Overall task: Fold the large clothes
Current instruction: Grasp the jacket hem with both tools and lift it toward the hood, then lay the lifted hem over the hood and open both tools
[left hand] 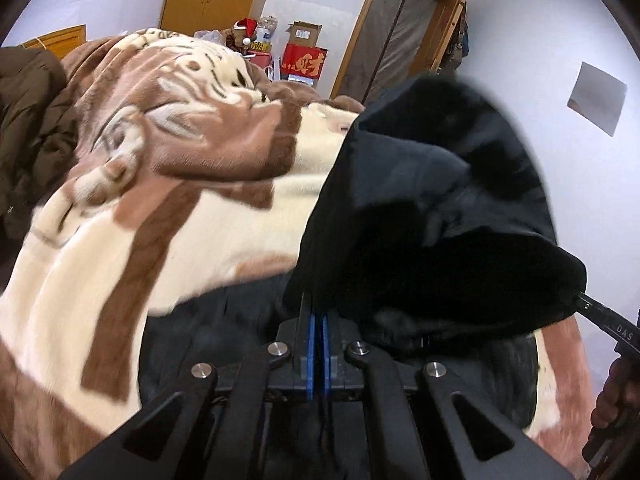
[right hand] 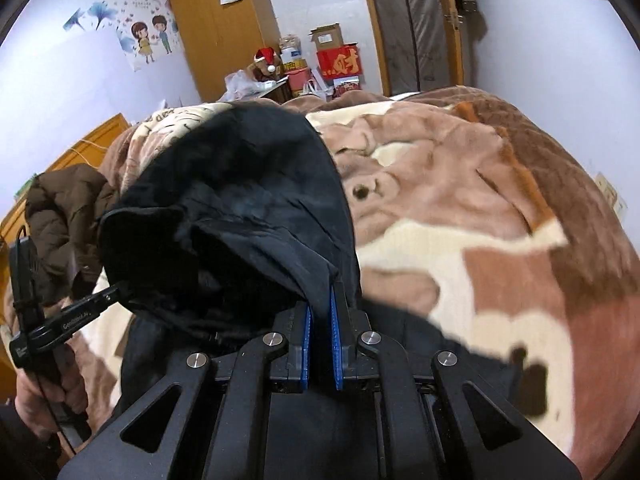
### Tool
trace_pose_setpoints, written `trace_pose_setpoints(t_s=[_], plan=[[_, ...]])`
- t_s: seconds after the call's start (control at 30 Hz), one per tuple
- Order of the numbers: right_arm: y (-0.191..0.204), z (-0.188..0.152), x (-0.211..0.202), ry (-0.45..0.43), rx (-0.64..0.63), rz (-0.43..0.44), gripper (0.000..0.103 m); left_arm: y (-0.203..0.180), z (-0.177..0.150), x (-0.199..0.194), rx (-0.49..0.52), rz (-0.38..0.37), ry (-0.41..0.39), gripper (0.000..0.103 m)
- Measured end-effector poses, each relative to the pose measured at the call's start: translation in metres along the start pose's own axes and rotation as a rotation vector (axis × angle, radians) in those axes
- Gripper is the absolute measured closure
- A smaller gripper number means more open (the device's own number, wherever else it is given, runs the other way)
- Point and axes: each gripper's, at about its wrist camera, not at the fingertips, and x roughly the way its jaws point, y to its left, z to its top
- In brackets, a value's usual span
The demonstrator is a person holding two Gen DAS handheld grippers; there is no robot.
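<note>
We hold the black hooded garment lifted above the plush brown-and-cream blanket on the bed; its lower part lies on the blanket below us.

Tool state:
- Left gripper: blue pads pressed together, clamped on a thin edge of the garment.
- Right gripper: pads nearly together w/ a fold of the same garment pinched between them.
- Each wrist view shows the opposite gripper's tip at the hood edge.

Risks, in our judgement:
1. Slip. Both grips bite only a narrow edge; the hanging weight of thick fabric could pull it out, esp. on the left, where very little cloth sits between the pads.
2. Uneven fold. The hood is bunched btwn the two grippers; if we lay it down w/o first tensioning, layers may crease or land skewed.
3. Snag. The plush blanket surface may drag on the garment and shift the part already lying flat.
4. Clutter. The brown puffer jacket lies near on the bed's left; a wide swing could catch it.

Readable text:
- "DAS" on the right gripper's finger, seen from the left wrist view.
- Partial lettering on the left gripper's finger in the right wrist view, approx. "Gen…", rest unclear.
- Red box by the wardrobe: large gold character "财"
</note>
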Motion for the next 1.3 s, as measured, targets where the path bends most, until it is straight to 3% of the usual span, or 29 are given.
trace_pose_setpoints(t_s=[0.23,0.43,0.5,0.63,0.83,0.97,1.1,1.2,1.3], plan=[[-0.013,-0.087,-0.003,0.141,0.101,-0.01,0.096,0.029,-0.072,-0.024,-0.081,0.045,0.098,0.1],[-0.018,-0.128,-0.007,0.236,0.116,-0.002,0.095,0.049,-0.111,-0.039,-0.119,0.083,0.163,0.1],[-0.023,-0.131,-0.014,0.231,0.135,-0.004,0.09,0.054,-0.118,-0.049,-0.138,0.09,0.161,0.099],[-0.023,-0.118,-0.027,0.162,0.176,0.025,0.064,0.047,-0.109,-0.062,-0.133,0.078,0.119,0.098],[0.011,-0.092,-0.001,0.131,0.113,0.083,0.063,-0.014,-0.08,-0.04,0.009,-0.024,0.071,0.082],[0.017,-0.111,0.039,0.242,0.123,0.071,0.063,-0.029,-0.1,-0.002,0.056,-0.043,0.176,0.082],[0.003,-0.136,0.045,0.281,0.191,0.087,0.063,-0.011,-0.133,0.005,0.014,-0.025,0.236,0.08],[-0.009,-0.136,0.037,0.238,0.255,0.105,0.063,0.005,-0.138,0.0,-0.056,-0.016,0.239,0.061],[-0.02,-0.128,0.043,0.227,0.339,0.144,0.059,0.01,-0.132,0.0,-0.095,-0.027,0.239,0.06]])
